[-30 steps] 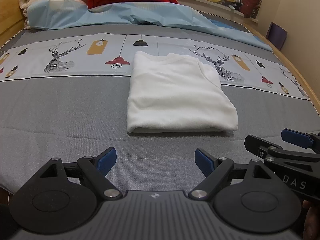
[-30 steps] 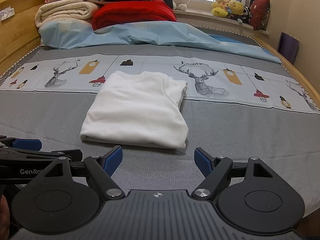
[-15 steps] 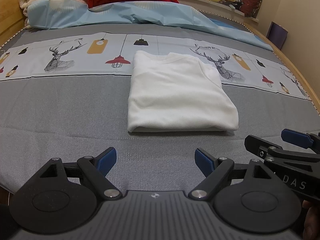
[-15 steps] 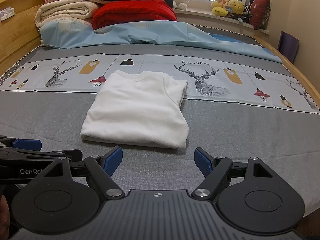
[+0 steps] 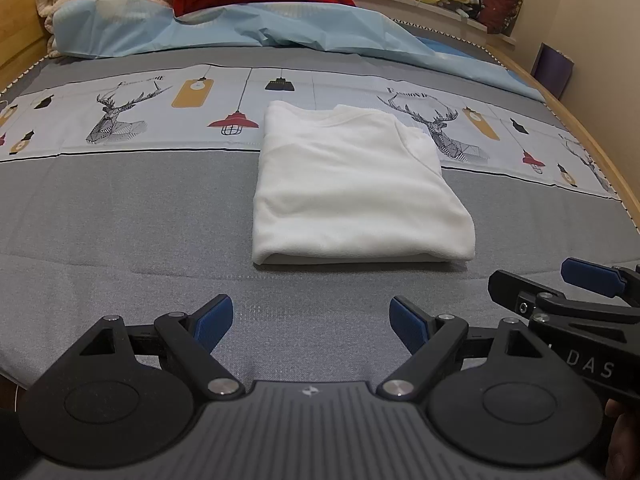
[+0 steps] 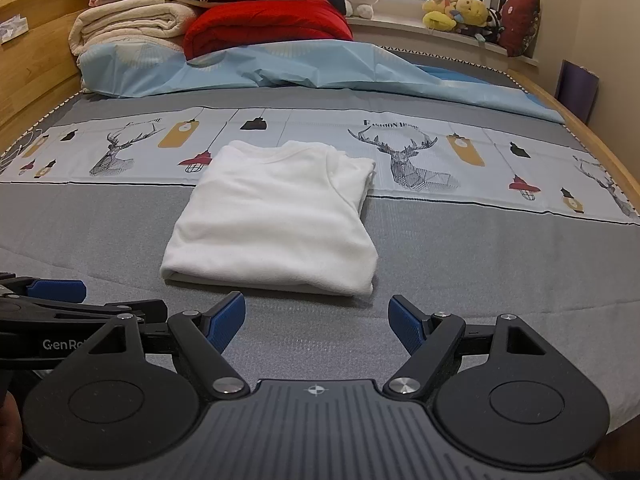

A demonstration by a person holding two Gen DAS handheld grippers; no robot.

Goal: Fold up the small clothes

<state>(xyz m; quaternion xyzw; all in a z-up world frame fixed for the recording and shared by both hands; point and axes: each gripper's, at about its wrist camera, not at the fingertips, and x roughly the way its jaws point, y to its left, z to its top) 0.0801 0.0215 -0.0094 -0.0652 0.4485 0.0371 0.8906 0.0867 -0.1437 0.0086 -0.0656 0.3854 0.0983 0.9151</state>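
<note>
A folded white shirt is laid flat mid-bed, short of the near edge. The left gripper and right gripper are held wide and empty, near that edge.

Left gripper and right gripper gape wide, side by side.

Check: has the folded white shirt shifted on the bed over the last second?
No. The folded white shirt keeps its place beside the red lamp print on the bedsheet.
</note>
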